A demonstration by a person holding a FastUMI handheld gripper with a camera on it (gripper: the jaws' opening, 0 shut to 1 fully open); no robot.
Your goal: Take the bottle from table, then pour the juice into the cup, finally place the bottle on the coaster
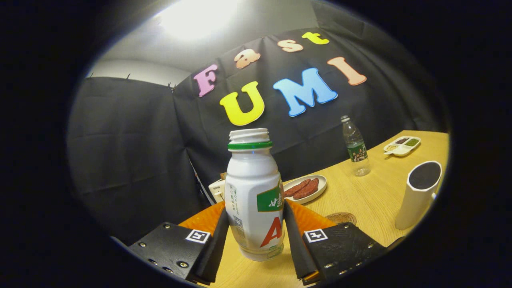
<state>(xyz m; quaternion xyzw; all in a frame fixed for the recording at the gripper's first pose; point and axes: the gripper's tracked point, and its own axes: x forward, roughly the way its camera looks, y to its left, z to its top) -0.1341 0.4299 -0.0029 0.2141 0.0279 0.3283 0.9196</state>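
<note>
Item, held: white plastic bottle [255, 196] with green neck ring and open threaded mouth, no cap fitted. It stands between the two fingers of the gripper [256, 240], both of which press on its lower body, one on either flank; the jaws are closed on it. Its base appears clear of the wooden table [360, 192], though contact cannot be ruled out. Long axis runs upright, mouth pointing up, tilted only slightly against the fingers. Handling, as judged: light and fairly stiff, thin-walled, smooth and label-wrapped, so liable to slip or dent under a hard squeeze; contents would spill freely with the mouth open. The present hold on the wide lower body looks sound; a hold nearer the waist would give better control when tipping. Beyond the right finger: an oval plate [316, 192] of reddish food. Just ahead of the right finger: a round brown coaster [341, 218]. Further right: a clear water bottle [355, 148], a tall white cup [418, 196] with a dark interior, and a divided dish [402, 146].
</note>
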